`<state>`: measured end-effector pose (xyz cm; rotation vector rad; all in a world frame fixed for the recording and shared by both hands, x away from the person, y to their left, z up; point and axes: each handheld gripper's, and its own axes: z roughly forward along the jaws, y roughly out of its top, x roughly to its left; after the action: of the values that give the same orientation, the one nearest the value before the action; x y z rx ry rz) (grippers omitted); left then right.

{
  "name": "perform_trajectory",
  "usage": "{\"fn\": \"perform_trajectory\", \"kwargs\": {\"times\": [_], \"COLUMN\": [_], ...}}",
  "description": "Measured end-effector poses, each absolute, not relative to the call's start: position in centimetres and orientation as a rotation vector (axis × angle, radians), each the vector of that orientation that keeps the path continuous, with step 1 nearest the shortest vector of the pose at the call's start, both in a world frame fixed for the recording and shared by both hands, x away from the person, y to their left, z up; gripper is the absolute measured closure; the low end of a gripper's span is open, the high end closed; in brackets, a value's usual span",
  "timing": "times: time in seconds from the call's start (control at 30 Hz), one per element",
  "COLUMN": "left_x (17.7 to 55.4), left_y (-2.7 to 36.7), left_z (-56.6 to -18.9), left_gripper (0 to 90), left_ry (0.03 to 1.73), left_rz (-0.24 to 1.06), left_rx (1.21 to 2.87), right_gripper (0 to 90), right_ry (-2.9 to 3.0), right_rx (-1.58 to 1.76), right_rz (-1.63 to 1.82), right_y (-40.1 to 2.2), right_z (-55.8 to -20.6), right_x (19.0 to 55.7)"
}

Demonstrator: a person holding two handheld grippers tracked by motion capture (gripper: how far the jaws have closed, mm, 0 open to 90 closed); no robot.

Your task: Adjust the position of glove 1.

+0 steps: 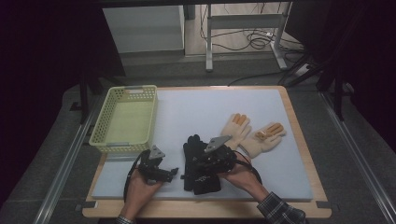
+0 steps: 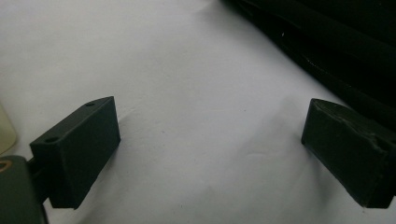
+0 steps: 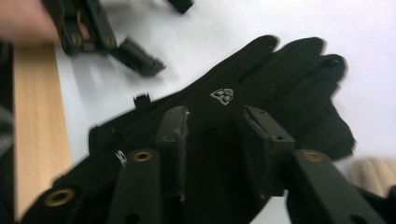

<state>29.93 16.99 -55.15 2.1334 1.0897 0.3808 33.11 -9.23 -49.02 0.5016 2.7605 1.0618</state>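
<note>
A black glove (image 1: 193, 145) lies on the white mat (image 1: 205, 109) near the front, fingers pointing away; it looks like a stacked pair. My right gripper (image 1: 192, 165) hovers just over its palm. In the right gripper view the jaws (image 3: 214, 126) stand partly apart above the black glove (image 3: 261, 70), which bears a small white logo, and the pads do not pinch it. My left gripper (image 1: 174, 171) rests low on the mat just left of the glove. Its jaws (image 2: 210, 126) are wide open with bare mat between them and the black glove (image 2: 336, 42) to one side.
A pale yellow basket (image 1: 108, 140) with nothing in it stands at the mat's left. Two cream gloves with orange fingertips (image 1: 236, 128) (image 1: 264, 139) lie to the right of the black glove. A wooden board edge (image 1: 205, 208) frames the mat. Table legs and cables lie beyond.
</note>
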Motion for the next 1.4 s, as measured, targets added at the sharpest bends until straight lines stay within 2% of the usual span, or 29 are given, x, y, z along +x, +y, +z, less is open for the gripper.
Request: {"fn": "perform_trajectory", "kwargs": {"times": [0.07,0.1,0.17,0.23,0.37,0.73,0.87,1.17,1.23,1.33,1.4], "left_x": [29.9,29.9,29.9,29.9,29.9,29.9,29.9,29.9,29.9,29.9,29.9], "left_y": [17.0,17.0,17.0,17.0,17.0,17.0,17.0,17.0,17.0,17.0,17.0], "left_z": [-55.2,-55.2,-55.2,-55.2,-55.2,-55.1,-55.1,-55.2,-55.2,-55.2,-55.1], "left_gripper": [4.4,4.4,4.4,4.4,4.4,4.4,4.4,4.4,4.4,4.4,4.4], "left_ry": [1.090,1.090,1.090,1.089,1.090,1.090,1.090,1.087,1.089,1.089,1.089], "left_rz": [0.381,0.381,0.381,0.382,0.382,0.381,0.380,0.383,0.382,0.382,0.382], "left_rx": [2.134,2.133,2.134,2.134,2.133,2.134,2.134,2.134,2.134,2.134,2.135], "right_gripper": [54.6,58.1,72.9,82.8,87.6,87.9,87.9,86.9,83.1,70.3,66.9], "right_ry": [2.792,2.810,2.844,2.872,2.846,2.678,2.597,2.536,2.556,2.570,2.566], "right_rx": [0.427,0.414,0.396,0.442,0.541,0.870,0.930,1.160,1.146,1.081,1.053], "right_rz": [0.990,0.961,0.921,0.930,0.950,1.194,1.159,1.164,1.195,1.184,1.177], "right_y": [-8.7,-8.5,-8.1,-7.9,-8.0,-8.9,-8.6,-7.5,-7.5,-7.9,-8.4], "right_z": [-49.6,-49.9,-50.4,-50.6,-50.4,-46.5,-45.8,-48.7,-49.5,-49.8,-49.6], "right_x": [33.7,34.1,34.5,34.7,34.3,33.1,32.9,33.7,33.9,34.1,34.0]}}
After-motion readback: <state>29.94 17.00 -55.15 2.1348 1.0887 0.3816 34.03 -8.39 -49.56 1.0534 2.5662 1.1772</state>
